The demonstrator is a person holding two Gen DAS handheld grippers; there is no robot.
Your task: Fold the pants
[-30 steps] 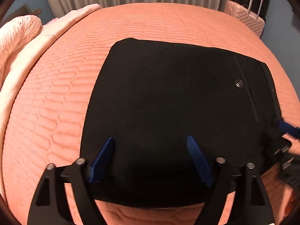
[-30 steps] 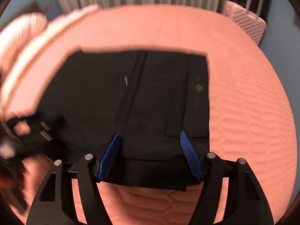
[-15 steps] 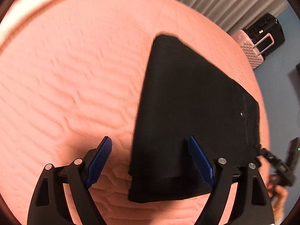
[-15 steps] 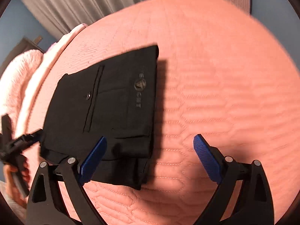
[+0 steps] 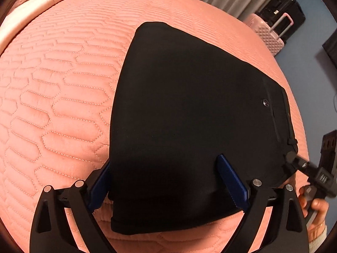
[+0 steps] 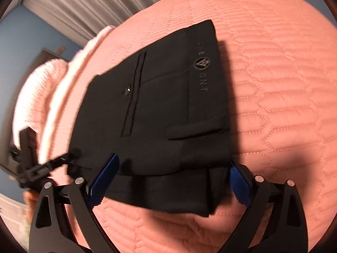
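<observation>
Since half a second ago my left tongs (image 5: 168, 181) have slid rightward over the pants (image 5: 189, 113), so both blue pads now straddle the near folded end instead of only the right pad reaching it. The jaws stand wide, released, with the left pad partly hidden behind the cloth's left edge. The black pants lie folded into a compact stack on the pink quilted bed (image 5: 59, 88), nearer its right edge in this view, the snap button (image 5: 265, 102) toward the far right. A pink suitcase (image 5: 267, 35) stands beyond the bed's far right corner.

My right tongs (image 6: 171, 179) have likewise shifted left across the bundle; they are spread open, one pad at each side of the near end, gripping nothing that I can see. The right pad's tip is covered by the cloth's corner. From this side the pants (image 6: 160, 105) show a welt pocket and pale lettering; the lower layers jut out unevenly at the near edge. The far left of this view is motion-blurred, so the other tool there is hard to make out.
</observation>
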